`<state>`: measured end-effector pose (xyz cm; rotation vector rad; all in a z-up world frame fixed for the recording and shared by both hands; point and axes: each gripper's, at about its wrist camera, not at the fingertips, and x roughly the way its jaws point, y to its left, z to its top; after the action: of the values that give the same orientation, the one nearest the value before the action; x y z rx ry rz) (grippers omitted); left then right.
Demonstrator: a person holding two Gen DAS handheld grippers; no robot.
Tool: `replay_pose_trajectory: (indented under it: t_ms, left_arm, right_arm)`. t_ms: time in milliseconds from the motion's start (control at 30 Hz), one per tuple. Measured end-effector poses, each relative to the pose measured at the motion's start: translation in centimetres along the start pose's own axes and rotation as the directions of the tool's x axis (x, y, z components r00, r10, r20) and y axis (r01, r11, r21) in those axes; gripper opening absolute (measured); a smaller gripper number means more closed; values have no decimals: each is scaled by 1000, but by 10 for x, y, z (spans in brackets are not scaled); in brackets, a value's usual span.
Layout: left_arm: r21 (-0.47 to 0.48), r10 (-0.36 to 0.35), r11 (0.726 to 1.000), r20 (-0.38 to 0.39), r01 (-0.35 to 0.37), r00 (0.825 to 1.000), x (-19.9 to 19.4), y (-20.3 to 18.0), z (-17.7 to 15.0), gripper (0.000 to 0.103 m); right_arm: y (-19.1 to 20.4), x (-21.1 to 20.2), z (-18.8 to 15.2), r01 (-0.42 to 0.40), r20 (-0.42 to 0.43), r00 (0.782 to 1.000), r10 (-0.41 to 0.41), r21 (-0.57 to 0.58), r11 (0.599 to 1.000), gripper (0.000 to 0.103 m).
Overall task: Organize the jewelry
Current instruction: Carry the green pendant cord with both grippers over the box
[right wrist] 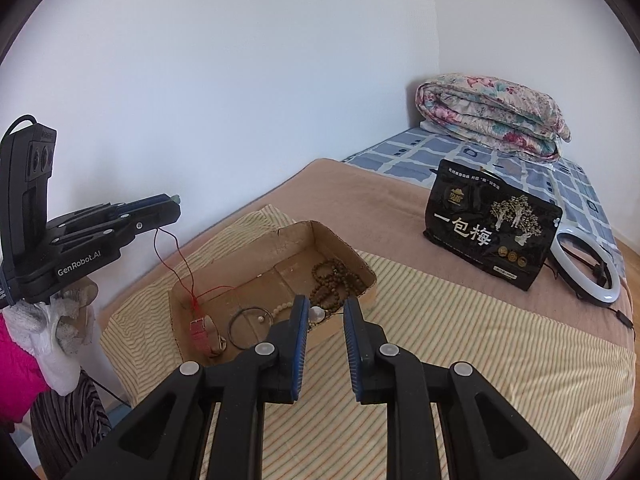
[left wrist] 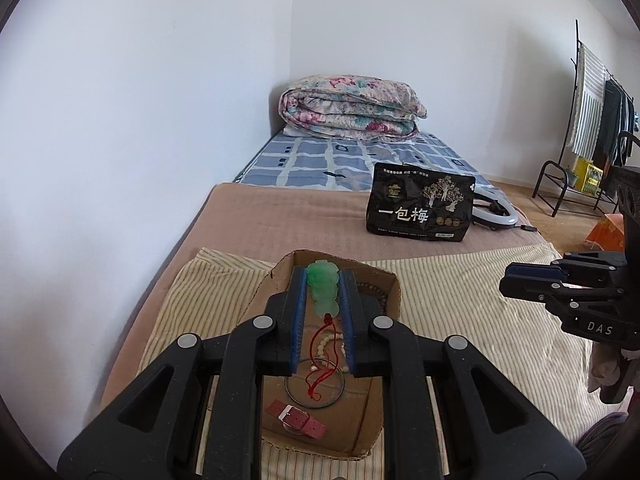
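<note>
My left gripper (left wrist: 323, 276) is shut on a green jade pendant (left wrist: 325, 290) and holds it above an open cardboard box (left wrist: 390, 294). The pendant's red cord (left wrist: 320, 364) hangs down into the box. The right wrist view shows the left gripper (right wrist: 174, 204) raised at the left, with the red cord (right wrist: 178, 264) trailing into the box (right wrist: 304, 236). In the box lie a pink watch strap (right wrist: 199, 330), a thin dark bangle (right wrist: 248, 326), pale beads (right wrist: 280, 310) and brown bead strands (right wrist: 336, 280). My right gripper (right wrist: 326, 306) is open and empty at the box's near edge.
The box sits on a striped cloth (right wrist: 460, 340) over a brown blanket (right wrist: 360, 200) on a bed. A black snack bag (right wrist: 492, 226) and a white ring light (right wrist: 588, 268) lie beyond. A folded floral quilt (right wrist: 492, 114) is at the far end. A clothes rack (left wrist: 592, 120) stands at the right.
</note>
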<state>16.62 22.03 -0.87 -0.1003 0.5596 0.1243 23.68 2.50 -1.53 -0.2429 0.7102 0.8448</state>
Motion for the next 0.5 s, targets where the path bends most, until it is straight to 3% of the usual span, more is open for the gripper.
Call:
replay_pose_trajectory:
  t_ms: [500]
  left_arm:
    - [-36,35,999,-48,-37,998,33,25,-22,15]
  right_arm:
    - [16,77,23,-38,-47,998,38,3,999,17]
